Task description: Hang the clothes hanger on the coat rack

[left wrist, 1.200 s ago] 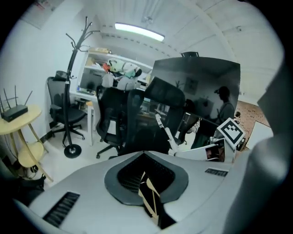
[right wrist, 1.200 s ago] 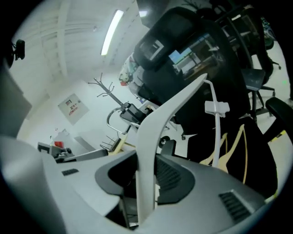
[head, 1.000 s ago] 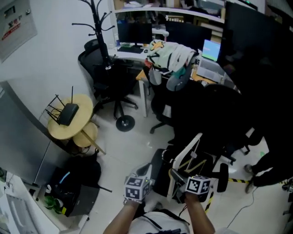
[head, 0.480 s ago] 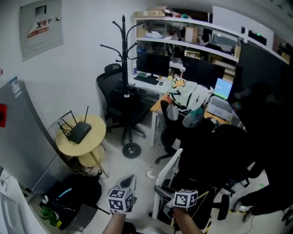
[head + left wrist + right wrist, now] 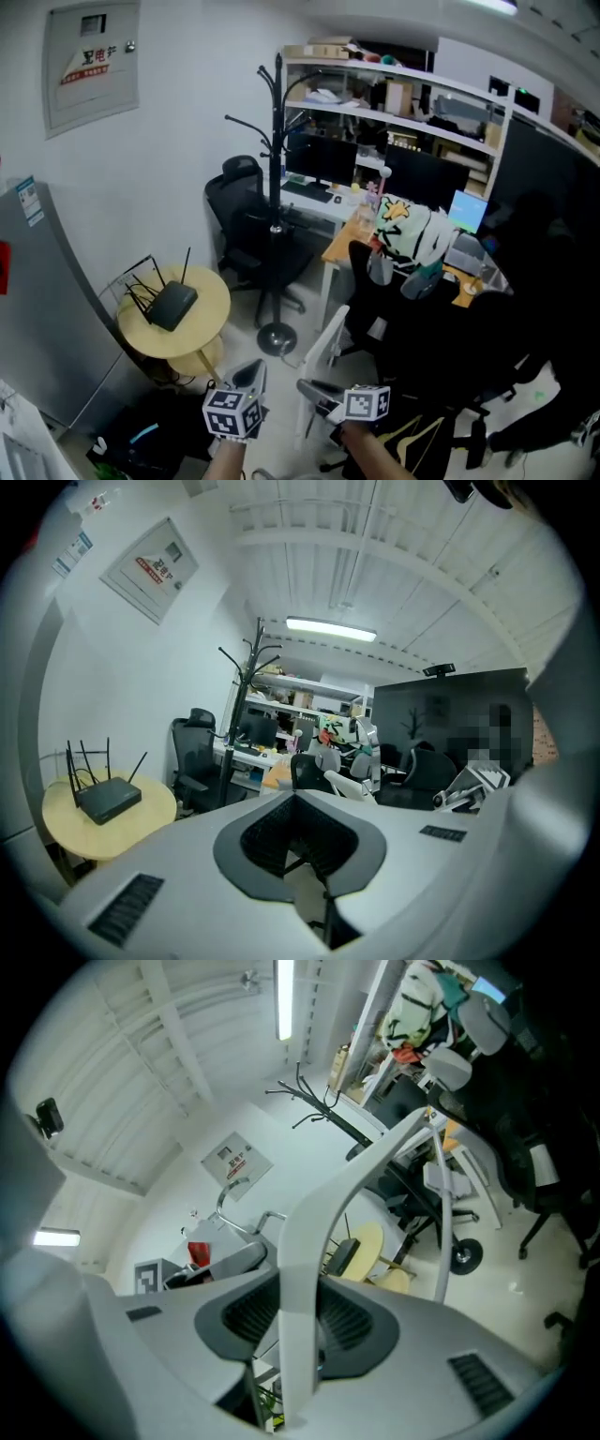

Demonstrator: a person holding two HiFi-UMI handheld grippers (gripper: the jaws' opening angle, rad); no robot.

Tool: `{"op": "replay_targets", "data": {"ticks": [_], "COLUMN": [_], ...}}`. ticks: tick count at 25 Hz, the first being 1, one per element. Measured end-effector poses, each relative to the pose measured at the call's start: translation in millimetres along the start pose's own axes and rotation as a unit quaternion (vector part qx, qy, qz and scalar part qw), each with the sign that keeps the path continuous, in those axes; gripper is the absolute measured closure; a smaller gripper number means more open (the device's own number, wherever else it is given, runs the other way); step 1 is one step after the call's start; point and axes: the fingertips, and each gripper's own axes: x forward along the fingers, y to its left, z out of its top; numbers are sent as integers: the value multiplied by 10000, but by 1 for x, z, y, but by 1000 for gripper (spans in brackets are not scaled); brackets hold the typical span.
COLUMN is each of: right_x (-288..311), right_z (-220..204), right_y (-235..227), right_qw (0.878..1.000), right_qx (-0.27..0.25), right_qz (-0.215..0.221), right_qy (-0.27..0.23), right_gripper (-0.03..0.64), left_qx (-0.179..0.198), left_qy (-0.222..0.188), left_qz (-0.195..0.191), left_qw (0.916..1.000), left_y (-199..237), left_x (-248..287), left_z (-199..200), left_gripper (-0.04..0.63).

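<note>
White clothes hanger point(image 5: 314, 1213) between right gripper point(image 5: 300, 1321) fingers point(image 5: 354, 1324)

An office: desk monitors point(image 5: 322, 159), black swivel chairs point(image 5: 242, 220), cluttered wall shelves point(image 5: 403, 70), a router point(image 5: 174, 305) on a round side table point(image 5: 212, 298).

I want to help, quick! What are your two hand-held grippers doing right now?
Left hand-held gripper: closed, nothing in it.
Right hand-held gripper: closed on the white clothes hanger.
</note>
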Motion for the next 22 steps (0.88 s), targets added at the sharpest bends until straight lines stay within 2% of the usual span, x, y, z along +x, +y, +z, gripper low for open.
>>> {"op": "replay_targets", "data": {"ticks": [4,8,10,12,15,22], "right_x": [57,102,122,138,157,218], "right_z": [20,32,40,46,56,83], "right_y": [15,31,33,33,32,17], "right_qw": [9998,9991,9991,9988,9984,9939], "right_qx": [57,-193,-30,74,-36,-44], "right_qz": [205,339,368,427,506,1018], "right_qy": [18,153,214,234,261,424], "right_gripper": [472,472,472,472,472,472], "left_qx": [25,-110,-190,-237,-262,-259], "left_qy": [-53,-153,-251,-263,-234,-256], "left_qz": [-128,-101,-84,-50,11,235], "left_qw": [9999,9998,9995,9994,9994,9991], "left_y": [44,84,101,115,130,173], "left_x": [-7,-12,-10,-8,1,35], "left_z": [26,40,49,51,52,63], "left_gripper": [606,606,606,607,606,607]}}
